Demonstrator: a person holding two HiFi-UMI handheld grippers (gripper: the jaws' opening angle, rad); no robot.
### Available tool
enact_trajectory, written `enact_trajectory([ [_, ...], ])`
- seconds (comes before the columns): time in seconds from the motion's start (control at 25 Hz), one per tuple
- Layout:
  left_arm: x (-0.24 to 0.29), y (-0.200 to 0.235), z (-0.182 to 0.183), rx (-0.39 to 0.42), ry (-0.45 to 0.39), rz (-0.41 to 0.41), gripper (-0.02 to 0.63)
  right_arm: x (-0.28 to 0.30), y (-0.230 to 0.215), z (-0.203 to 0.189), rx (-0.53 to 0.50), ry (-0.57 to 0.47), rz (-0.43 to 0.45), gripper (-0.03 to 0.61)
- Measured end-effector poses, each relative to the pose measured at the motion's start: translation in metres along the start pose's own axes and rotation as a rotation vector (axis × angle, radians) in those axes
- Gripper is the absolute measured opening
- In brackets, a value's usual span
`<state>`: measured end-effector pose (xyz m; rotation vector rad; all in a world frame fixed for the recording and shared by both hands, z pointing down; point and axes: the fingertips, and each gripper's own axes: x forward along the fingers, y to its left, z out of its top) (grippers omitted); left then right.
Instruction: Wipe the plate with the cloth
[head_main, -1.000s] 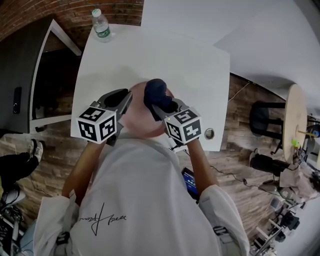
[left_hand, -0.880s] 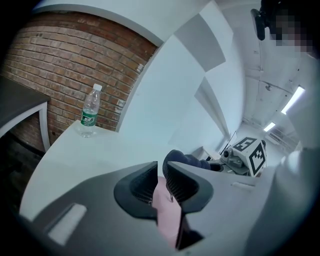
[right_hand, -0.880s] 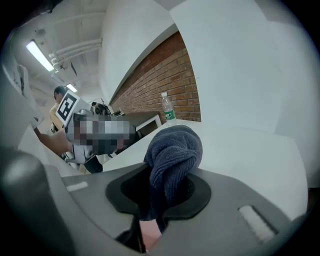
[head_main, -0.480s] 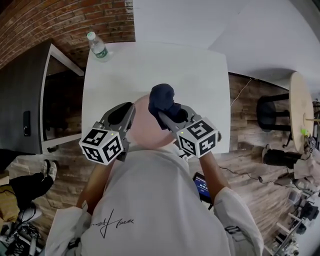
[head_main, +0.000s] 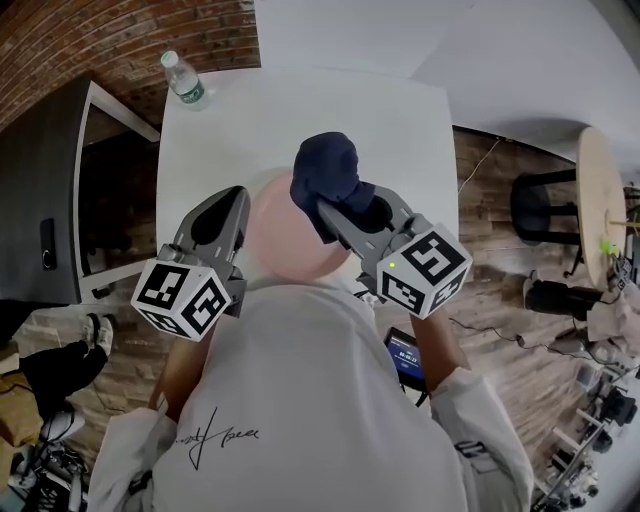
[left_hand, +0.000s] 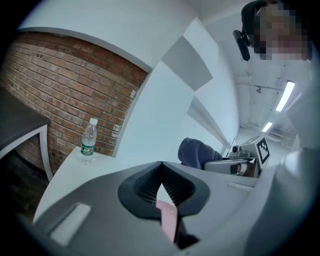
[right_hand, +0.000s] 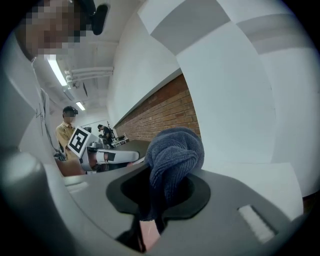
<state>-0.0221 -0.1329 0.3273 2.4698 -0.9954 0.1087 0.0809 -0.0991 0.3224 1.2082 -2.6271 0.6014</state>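
Left gripper (left_hand: 161, 175): your jaws are closed onto the pink rim of the plate (head_main: 275, 240), which shows as a thin strip pinched between them.
Right gripper (right_hand: 162, 187): your jaws are clamped on the dark blue cloth (head_main: 325, 170), which bunches up into a wad above them.
Plate: it lies at the near edge of the white table (head_main: 400, 120), between your two grippers. Its near side is hidden under your shirt.
Cloth: the wad hangs over the far right part of the plate. No view shows whether it touches the surface.
Risk, plate grip: you hold the plate by one narrow bite on the rim. Pressing down hard on the opposite side would probably lever it out of the jaws or tip it.
Risk, table edge: the plate sits close to the near edge, so a wipe pulled towards you could drag it off if that grip gives.
Risk, cloth: most of the fabric is balled above the jaws. A hard jaw face, rather than cloth, may scrape the plate unless you lead with the wad.
Risk, cloth slip: a loose fold could pull free under friction.
Bottle (head_main: 183, 80): it stands at the far left corner, well apart and unlikely to be hit.
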Motion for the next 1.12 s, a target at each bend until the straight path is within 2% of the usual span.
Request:
enact_trajectory([
  [0.2, -0.005, -0.013, 0.014, 0.013, -0.020, 0.002, 0.011, -0.018, 0.004, 0.018, -0.026, -0.063, -0.005, 0.078],
  [0.4, -0.014, -0.014, 0.022, 0.025, -0.028, 0.040, 0.011, -0.024, 0.010, 0.020, -0.052, -0.085, -0.011, 0.078],
  [0.6, -0.020, -0.013, 0.015, 0.042, -0.019, 0.068, 0.011, -0.029, 0.003, 0.005, -0.111, -0.034, -0.107, 0.078],
  [0.92, -0.014, -0.011, 0.002, 0.058, -0.020, 0.085, 0.009, -0.040, 0.000, 0.000, -0.031, -0.111, -0.162, 0.078],
  [1.12, -0.007, -0.014, -0.002, 0.076, -0.012, 0.061, 0.011, -0.036, 0.000, -0.006, -0.037, -0.099, -0.182, 0.078],
])
